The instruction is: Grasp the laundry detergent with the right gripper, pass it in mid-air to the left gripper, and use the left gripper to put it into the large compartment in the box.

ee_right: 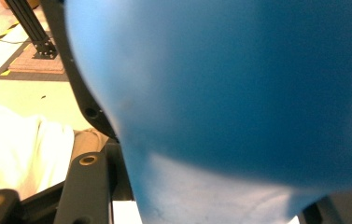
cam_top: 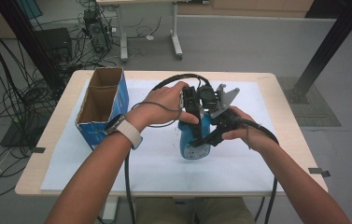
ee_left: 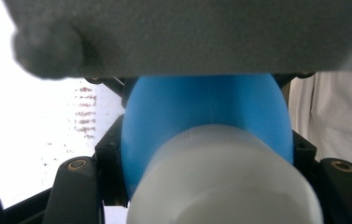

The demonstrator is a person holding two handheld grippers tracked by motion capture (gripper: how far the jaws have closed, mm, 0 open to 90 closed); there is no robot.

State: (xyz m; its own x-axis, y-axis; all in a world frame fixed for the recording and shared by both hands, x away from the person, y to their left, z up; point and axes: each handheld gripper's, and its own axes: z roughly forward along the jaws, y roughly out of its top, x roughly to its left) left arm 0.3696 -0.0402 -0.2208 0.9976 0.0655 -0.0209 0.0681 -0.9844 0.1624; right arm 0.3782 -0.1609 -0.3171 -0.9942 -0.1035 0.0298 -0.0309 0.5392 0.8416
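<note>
Both tongs clamp the blue bottle (cam_top: 195, 135) standing upright mid-tabletop: left tongs (cam_top: 193, 122) from its 11 o'clock, right tongs (cam_top: 209, 138) from 3 o'clock.

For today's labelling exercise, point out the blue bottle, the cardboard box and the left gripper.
blue bottle (cam_top: 200, 144): high view, lower body.
cardboard box (cam_top: 117, 95): high view, blue outer side.
left gripper (cam_top: 195, 133): high view, jaw tips on the bottle.

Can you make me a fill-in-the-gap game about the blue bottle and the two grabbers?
1. Both the left gripper and the right gripper are shut on the ____ bottle.
2. The bottle's cap is ____ in colour.
3. The open cardboard box stands on the person's ____ side of the table.

Missing words: blue; white; left
</note>
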